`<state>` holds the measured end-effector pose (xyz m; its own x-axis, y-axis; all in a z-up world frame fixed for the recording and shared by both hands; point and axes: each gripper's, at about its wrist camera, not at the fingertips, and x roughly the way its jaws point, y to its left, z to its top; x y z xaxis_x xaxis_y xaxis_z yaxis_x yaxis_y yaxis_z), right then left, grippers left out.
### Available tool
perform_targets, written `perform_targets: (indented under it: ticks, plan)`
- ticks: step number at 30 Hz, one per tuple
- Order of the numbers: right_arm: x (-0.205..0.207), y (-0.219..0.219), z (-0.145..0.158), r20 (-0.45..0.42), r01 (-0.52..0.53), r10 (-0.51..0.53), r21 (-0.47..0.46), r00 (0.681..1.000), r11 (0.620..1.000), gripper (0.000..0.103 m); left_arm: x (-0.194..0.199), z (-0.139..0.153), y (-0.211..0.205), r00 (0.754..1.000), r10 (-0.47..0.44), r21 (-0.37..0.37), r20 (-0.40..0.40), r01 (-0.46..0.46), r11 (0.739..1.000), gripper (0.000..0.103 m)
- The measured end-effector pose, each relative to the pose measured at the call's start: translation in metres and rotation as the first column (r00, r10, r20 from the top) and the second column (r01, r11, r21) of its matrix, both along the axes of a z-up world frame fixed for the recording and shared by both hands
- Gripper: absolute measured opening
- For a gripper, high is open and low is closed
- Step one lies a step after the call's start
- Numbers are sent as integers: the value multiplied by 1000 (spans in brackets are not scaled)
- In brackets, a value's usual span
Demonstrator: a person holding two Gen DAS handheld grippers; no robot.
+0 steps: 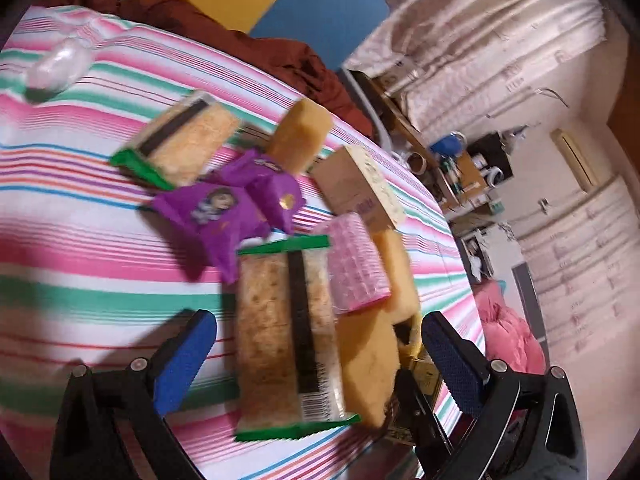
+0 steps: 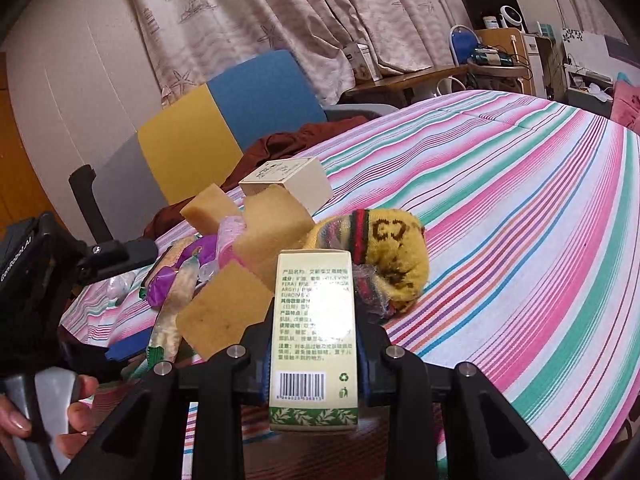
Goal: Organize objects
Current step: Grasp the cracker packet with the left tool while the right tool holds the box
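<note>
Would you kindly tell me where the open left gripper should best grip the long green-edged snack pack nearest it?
Grip the snack pack across its narrow middle, coming from its barcode end. It lies flat, lengthwise between the left gripper's open fingers; the crimped green ends look flimsy.

Both handheld grippers are black plastic frames with round silver screws, the left gripper (image 1: 318, 354) carrying ribbed blue rubber pads (image 1: 452, 364) on its fingers.

Both wrist cameras look down at a slant, close over the striped bed (image 2: 520, 208), left view rolled sideways, right view level, and both share the sponges (image 1: 296, 136) and snack packs (image 1: 280, 344).
</note>
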<state>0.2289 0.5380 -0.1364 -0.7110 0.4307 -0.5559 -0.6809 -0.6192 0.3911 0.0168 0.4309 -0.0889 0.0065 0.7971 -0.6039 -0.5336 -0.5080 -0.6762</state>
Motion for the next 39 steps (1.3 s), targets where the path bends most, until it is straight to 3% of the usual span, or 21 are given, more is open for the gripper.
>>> perform_targets:
  ticks: [4, 16, 20, 22, 24, 27, 39]
  plan:
    - [1, 1, -1, -8, 0, 0, -4, 1000, 1000, 30, 9, 1, 5, 997, -48, 23, -58, 50, 998, 103]
    - [2, 1, -1, -7, 5, -5, 1, 1000, 1000, 30, 19, -1, 9, 973, -142, -20, -180, 141, 990, 101]
    - [2, 1, -2, -8, 5, -5, 0, 1000, 1000, 30, 16, -4, 2, 974, -118, -24, -192, 116, 993, 83]
    - [3, 1, -2, -10, 3, -3, -3, 1000, 1000, 30, 11, -6, -5, 980, -78, -29, -181, 74, 997, 62]
    - [3, 0, -2, -8, 5, -5, -3, 1000, 1000, 30, 5, -10, -11, 985, -54, -27, -165, 50, 998, 51]
    - [3, -1, -2, -2, 8, -8, 2, 1000, 1000, 30, 1, -13, -18, 988, -52, -3, -144, 52, 999, 48]
    - [2, -4, -1, 23, 28, -29, 24, 999, 999, 30, 23, -7, -56, 976, -65, -4, -208, 66, 998, 46]
